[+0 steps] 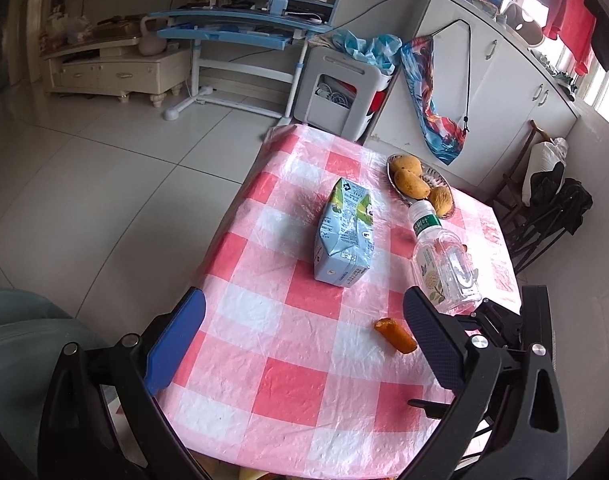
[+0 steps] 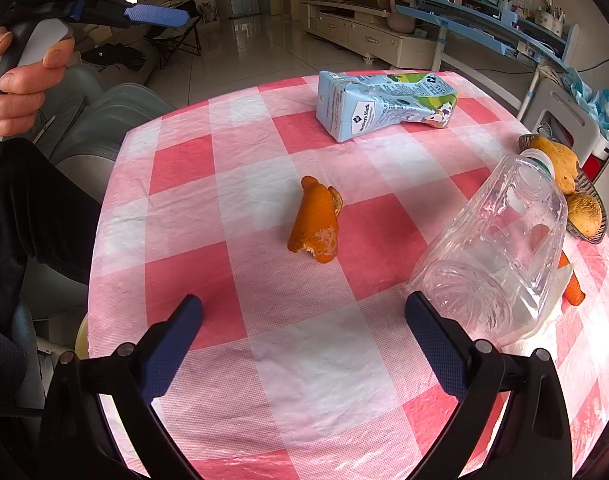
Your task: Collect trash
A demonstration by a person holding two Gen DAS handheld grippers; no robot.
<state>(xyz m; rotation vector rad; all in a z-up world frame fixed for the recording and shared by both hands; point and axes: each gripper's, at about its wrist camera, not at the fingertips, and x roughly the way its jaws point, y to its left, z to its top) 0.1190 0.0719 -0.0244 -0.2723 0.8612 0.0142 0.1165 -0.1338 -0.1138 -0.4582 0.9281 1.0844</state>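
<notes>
Both the left gripper [image 1: 304, 336] and right gripper [image 2: 304, 344] are hovering wide open and empty over the pink-checked plastic tablecloth [image 2: 304, 380], where a crushed pale-blue milk carton [image 2: 380, 106], clear plastic bottle [image 2: 492, 256] and curled orange peel [image 2: 315, 220] are lying uncollected; the task appears barely begun.

One milk carton [image 2: 380, 106], one plastic bottle [image 2: 500, 248], two orange peels [image 2: 316, 220], perhaps three fruits [image 1: 412, 182].
</notes>
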